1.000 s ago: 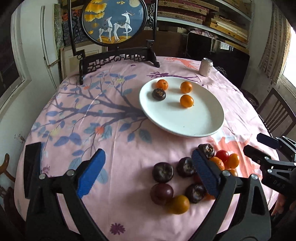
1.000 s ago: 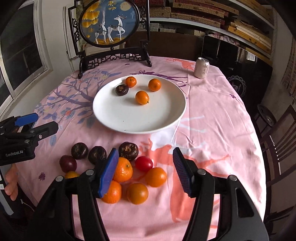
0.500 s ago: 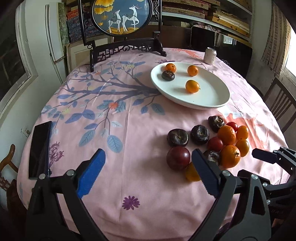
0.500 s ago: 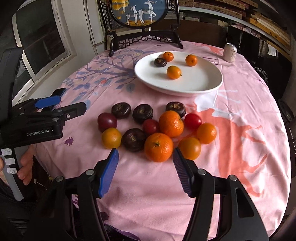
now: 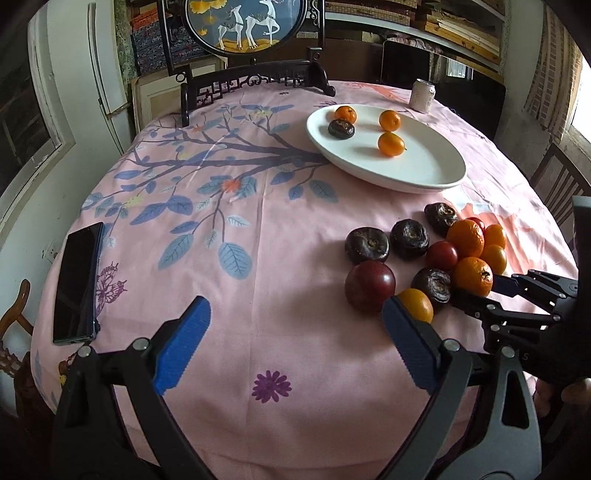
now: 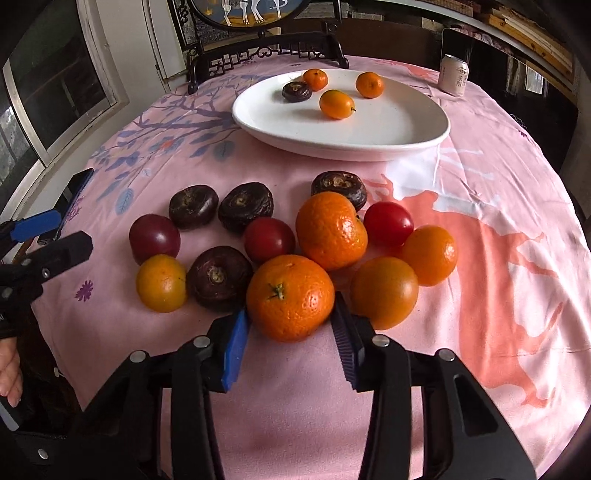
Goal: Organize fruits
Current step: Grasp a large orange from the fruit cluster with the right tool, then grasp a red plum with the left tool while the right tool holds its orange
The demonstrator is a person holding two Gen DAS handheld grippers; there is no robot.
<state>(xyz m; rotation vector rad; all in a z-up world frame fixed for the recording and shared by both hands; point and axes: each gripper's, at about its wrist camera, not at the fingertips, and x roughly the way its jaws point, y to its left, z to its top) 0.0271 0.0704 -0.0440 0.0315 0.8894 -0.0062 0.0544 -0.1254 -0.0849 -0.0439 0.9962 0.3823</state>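
A cluster of loose fruit lies on the pink tablecloth: oranges, red plums and dark wrinkled fruits. My right gripper (image 6: pixel 290 319) stands with its blue pads on both sides of the nearest large orange (image 6: pixel 290 297), close to or touching it; the orange rests on the cloth. It also shows in the left wrist view (image 5: pixel 473 276). My left gripper (image 5: pixel 295 332) is open and empty above bare cloth, left of the cluster. A white plate (image 6: pixel 388 133) farther back holds three small oranges and one dark fruit (image 6: pixel 296 91).
A black phone (image 5: pixel 75 282) lies near the table's left edge. A drinks can (image 6: pixel 454 75) stands behind the plate. A framed deer screen (image 5: pixel 251 22) stands at the table's far side. Wooden chairs stand at the right.
Both grippers have dropped lower and closer to the fruit cluster. My right gripper's jaws have narrowed around the nearest large orange. My left gripper stays wide open.
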